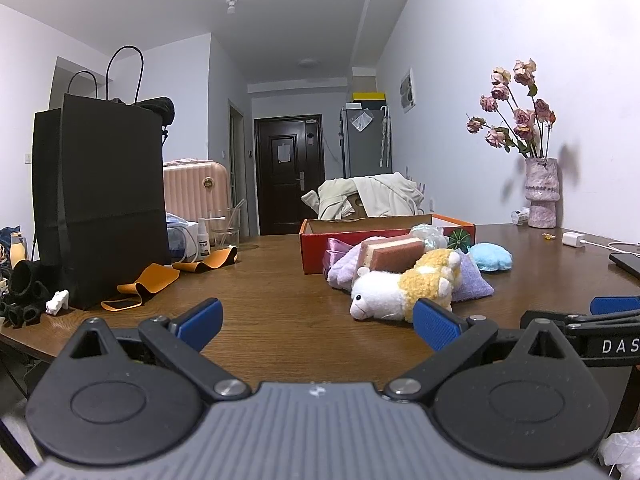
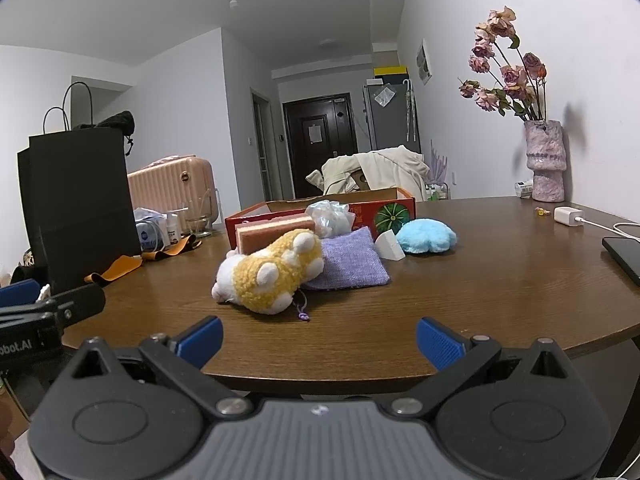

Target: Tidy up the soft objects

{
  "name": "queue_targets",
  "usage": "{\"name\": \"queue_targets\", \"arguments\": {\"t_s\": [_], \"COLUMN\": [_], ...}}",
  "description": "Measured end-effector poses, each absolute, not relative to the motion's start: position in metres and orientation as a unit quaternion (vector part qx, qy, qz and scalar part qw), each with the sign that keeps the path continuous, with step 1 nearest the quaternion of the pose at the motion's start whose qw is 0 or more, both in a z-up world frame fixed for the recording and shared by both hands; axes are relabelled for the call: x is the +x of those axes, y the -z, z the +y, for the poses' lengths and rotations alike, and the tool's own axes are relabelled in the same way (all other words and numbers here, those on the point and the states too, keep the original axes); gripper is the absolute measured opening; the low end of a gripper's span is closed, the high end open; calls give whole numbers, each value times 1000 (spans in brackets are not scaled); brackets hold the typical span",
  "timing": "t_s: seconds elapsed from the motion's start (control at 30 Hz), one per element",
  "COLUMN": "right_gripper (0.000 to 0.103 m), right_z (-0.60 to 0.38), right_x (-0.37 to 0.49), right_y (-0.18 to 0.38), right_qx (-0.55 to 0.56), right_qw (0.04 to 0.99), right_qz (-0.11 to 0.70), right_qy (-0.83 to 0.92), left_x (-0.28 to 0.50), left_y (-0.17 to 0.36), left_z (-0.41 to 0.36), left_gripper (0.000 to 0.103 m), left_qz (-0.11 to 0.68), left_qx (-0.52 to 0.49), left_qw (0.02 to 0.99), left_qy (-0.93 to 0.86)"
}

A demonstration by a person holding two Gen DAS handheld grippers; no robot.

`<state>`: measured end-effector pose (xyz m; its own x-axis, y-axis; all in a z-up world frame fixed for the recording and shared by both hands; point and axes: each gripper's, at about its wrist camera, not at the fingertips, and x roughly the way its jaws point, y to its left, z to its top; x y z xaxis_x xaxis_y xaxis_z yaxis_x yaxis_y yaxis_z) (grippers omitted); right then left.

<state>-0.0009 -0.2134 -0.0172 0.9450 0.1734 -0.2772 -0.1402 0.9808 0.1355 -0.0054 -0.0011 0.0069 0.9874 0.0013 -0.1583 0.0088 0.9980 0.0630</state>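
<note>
A white and yellow plush sheep (image 1: 404,288) (image 2: 272,276) lies on its side on the wooden table (image 1: 272,280). Behind it are a lilac knit pouch (image 2: 352,264), a pink and cream sponge (image 1: 394,254) (image 2: 276,232), a blue fluffy pad (image 1: 490,257) (image 2: 426,236), a white wedge sponge (image 2: 390,245) and a pale mesh puff (image 2: 330,218). An open red box (image 1: 316,248) (image 2: 384,210) stands behind the pile. My left gripper (image 1: 318,322) is open and empty, near the table's front edge, left of the sheep. My right gripper (image 2: 319,338) is open and empty, in front of the sheep.
A tall black paper bag (image 1: 100,200) stands at the left, with orange straps (image 1: 148,284) and black socks (image 1: 24,292) by it. A vase of dried roses (image 1: 541,192), a white charger (image 2: 568,214) and a dark phone (image 2: 624,254) are at the right.
</note>
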Motion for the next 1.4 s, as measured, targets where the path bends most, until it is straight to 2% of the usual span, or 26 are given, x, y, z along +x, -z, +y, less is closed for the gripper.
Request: {"name": "queue_targets", "arguments": {"t_s": [1.4], "right_gripper": [103], "right_z": [-213], "right_x": [-2], "right_y": [19], "right_qx": [54], "right_qw": [985], "right_qz": [148], "right_qy": [-72], "left_x": [-8], "left_y": [-11], "left_z": [-3], "left_gripper": [103], "left_qz": [79], "left_qx": [33], "left_qw": [996], "left_qy": [4]}}
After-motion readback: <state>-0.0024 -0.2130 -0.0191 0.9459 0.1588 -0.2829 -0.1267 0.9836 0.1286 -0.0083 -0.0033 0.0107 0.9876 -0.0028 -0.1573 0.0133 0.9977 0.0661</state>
